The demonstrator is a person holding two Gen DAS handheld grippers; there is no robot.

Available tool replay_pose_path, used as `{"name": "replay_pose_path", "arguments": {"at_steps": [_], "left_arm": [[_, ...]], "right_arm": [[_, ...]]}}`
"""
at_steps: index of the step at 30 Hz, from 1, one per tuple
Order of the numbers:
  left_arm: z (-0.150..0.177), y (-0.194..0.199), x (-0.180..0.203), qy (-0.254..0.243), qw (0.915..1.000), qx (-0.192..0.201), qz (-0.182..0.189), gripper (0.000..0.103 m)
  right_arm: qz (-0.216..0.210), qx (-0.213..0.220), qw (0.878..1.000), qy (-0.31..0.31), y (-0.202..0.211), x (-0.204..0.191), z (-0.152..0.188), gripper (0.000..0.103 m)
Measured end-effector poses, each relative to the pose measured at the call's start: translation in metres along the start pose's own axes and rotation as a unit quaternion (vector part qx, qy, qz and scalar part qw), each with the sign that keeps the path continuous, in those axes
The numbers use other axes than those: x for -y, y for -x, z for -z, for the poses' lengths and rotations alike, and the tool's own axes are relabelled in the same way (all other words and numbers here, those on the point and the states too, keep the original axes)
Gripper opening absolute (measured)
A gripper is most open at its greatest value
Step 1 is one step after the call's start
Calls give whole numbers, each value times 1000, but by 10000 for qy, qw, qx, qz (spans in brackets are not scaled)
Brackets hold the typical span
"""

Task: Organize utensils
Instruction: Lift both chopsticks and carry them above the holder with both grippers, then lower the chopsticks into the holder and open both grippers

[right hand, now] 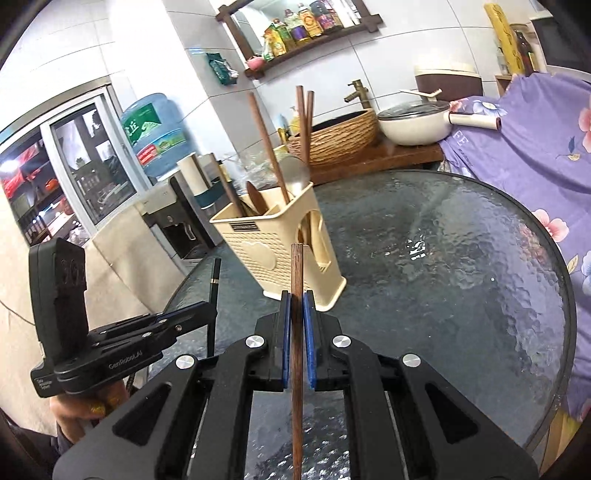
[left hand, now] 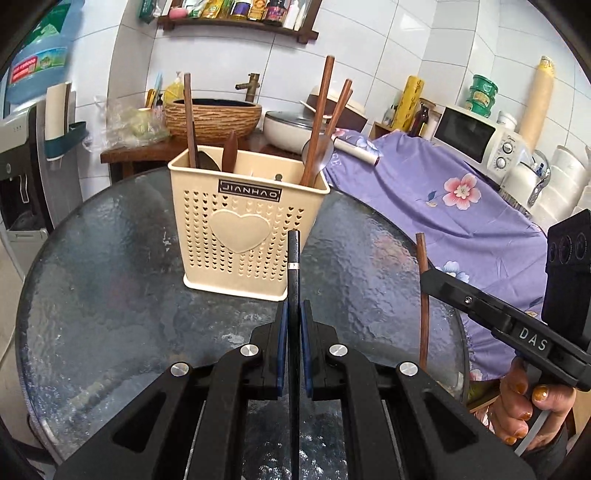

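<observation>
A cream perforated utensil holder [left hand: 247, 218] [right hand: 280, 251] stands on the round glass table [left hand: 110, 280] [right hand: 461, 266], with several wooden chopsticks, wooden spoons and a metal spoon upright in it. My left gripper [left hand: 294, 306] is shut on a black chopstick [left hand: 293, 266] [right hand: 214, 280] that points up toward the holder. My right gripper [right hand: 296, 299] is shut on a brown wooden chopstick [right hand: 297, 280] [left hand: 423, 295], also held upright. Each gripper shows at the side of the other's view, both short of the holder and above the table.
A purple floral cloth [left hand: 461, 199] [right hand: 535, 122] covers something right of the table. Behind are a woven basin [left hand: 212, 118], a white pan [left hand: 291, 129], a microwave [left hand: 476, 140], a water dispenser [left hand: 22, 155] and a tiled wall with a bottle shelf [left hand: 236, 18].
</observation>
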State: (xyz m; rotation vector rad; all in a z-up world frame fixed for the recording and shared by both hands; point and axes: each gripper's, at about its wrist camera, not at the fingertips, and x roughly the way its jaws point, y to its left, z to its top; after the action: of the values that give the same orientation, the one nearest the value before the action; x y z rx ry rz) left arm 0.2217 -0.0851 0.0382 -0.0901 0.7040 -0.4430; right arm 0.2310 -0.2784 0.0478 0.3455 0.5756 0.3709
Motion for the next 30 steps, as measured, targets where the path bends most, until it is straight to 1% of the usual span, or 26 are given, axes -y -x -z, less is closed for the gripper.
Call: {"name": "replay_pose_path", "arguments": {"at_steps": [10,15,24,30], "left_arm": [[-3,26,2,-108,9996,209,123,7],[-4,31,3,-119,9995,267,155,7],[-12,46,4,-194,9986,471,149,7],[-21,53,3,-275,9978,590,106,7]], "right_arm": [[-55,78,9996,260,24,-9,-1,7],[-82,120,9993,347,29,-13,-3,7],[-153,220,9967,771,42,-37,-15,7],[-61,332,9939,1053,44,-52,-27,7]]}}
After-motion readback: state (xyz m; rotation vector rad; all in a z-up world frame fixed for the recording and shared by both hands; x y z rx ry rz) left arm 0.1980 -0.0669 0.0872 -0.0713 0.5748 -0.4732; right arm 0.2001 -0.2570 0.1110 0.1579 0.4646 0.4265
